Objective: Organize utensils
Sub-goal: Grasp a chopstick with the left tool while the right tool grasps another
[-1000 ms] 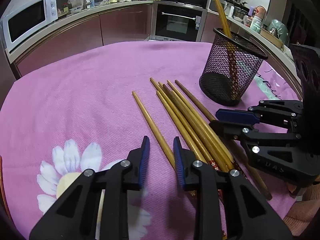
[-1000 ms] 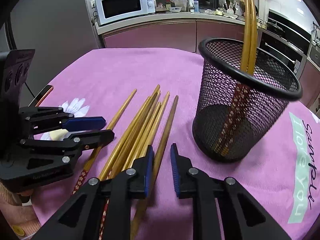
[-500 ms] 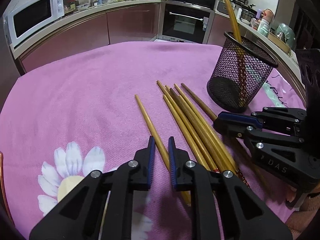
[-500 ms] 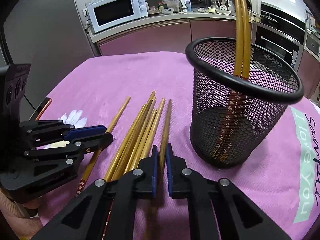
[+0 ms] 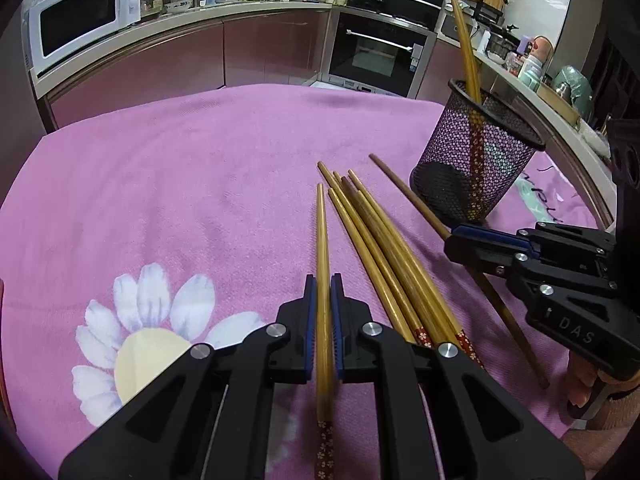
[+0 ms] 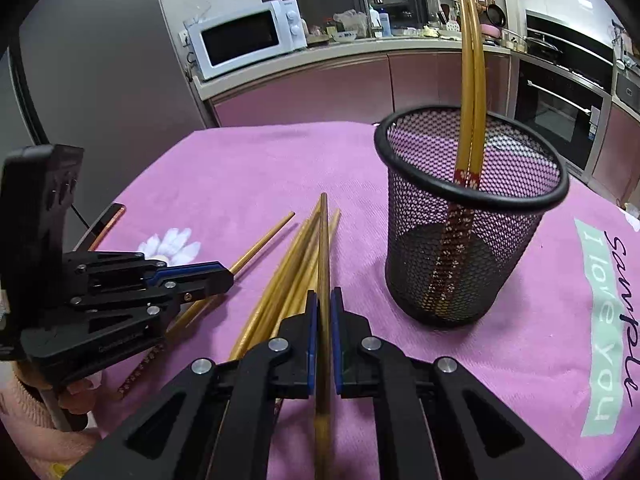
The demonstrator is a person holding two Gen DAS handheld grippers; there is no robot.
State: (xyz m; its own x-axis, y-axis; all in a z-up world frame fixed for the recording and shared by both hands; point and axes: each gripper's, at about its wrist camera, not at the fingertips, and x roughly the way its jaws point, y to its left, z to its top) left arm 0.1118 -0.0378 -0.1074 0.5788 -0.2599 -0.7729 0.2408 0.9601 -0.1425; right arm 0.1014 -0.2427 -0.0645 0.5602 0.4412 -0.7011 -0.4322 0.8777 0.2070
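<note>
each gripper is clamped on one chopstick lying lengthwise between its pads, the left gripper (image 5: 323, 312) on the outermost chopstick (image 5: 322, 240), the right gripper (image 6: 324, 320) on the darker chopstick (image 6: 323, 248) nearest the mesh cup (image 6: 472, 200), so the right has the shorter carry.

Pink cloth (image 6: 520, 360) on tabletop, 3 o'clock side in right wrist view: black script "Sample", and white "I love you" on a green band (image 6: 600, 332).

Right gripper (image 5: 452, 246) body, left wrist view, 4 o'clock: raised "DAS".
</note>
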